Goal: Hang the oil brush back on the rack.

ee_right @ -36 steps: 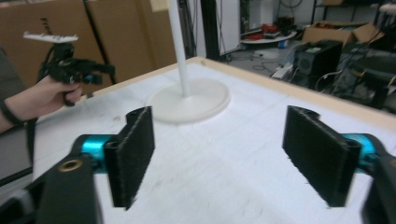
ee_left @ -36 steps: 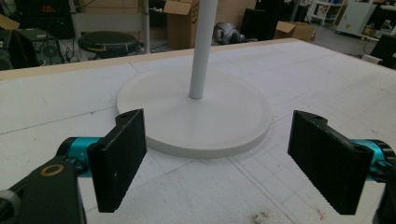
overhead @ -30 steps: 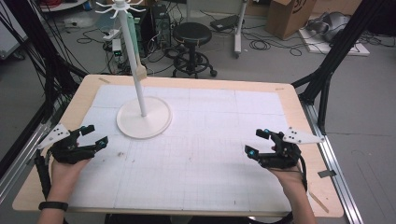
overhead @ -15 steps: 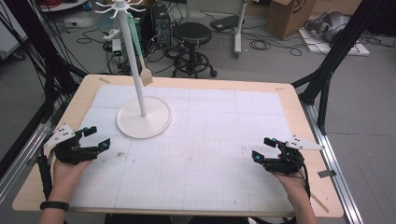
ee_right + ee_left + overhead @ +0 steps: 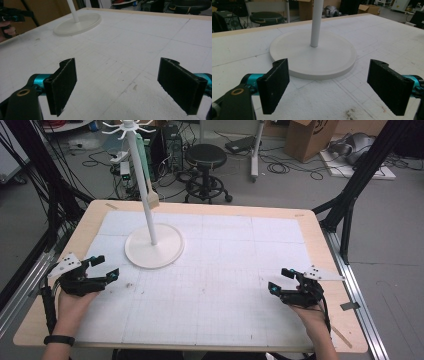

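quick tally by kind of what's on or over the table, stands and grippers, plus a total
white stand: 1
grippers: 2, the left gripper and the right gripper, both open and holding nothing
total: 3

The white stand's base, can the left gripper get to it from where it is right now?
Probably yes. The left gripper is open and empty, the round base lies just ahead of its jaws, and only bare white mat shows between them. The upright pole rises from the base's middle, leaving the near rim free.
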{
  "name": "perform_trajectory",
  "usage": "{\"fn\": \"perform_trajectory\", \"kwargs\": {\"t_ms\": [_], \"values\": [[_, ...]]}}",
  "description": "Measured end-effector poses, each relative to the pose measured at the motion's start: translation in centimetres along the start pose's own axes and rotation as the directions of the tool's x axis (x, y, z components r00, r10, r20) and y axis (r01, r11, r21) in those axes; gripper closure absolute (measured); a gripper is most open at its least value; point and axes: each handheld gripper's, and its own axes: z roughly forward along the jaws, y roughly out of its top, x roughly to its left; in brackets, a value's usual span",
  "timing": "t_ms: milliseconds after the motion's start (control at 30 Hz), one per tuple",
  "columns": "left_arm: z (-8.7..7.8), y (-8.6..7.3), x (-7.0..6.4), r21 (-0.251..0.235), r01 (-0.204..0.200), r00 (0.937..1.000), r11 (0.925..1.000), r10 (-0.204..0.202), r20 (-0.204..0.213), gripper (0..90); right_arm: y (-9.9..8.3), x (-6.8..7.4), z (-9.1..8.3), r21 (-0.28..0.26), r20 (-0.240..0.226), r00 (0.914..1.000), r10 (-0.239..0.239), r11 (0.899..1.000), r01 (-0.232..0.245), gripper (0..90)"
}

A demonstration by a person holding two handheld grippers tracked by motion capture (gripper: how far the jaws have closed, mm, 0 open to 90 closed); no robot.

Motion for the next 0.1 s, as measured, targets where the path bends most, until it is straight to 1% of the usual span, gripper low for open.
{"fn": "perform_trajectory", "kwargs": {"t_ms": [33,100], "values": [[0.02,0.01,-0.03,0.001,-0.003,1.0000,1.0000,0.003,0.001,18.5,-0.01,-0.07,-0.03,-0.004,0.003,1.0000,0.004,1.000,-0.004,14.9],[0.08,0.04,-0.14,-0.002,0.002,1.0000,1.0000,-0.002,0.005,18.5,-0.03,-0.24,-0.13,-0.009,0.002,1.0000,0.009,1.000,-0.009,14.9]]}}
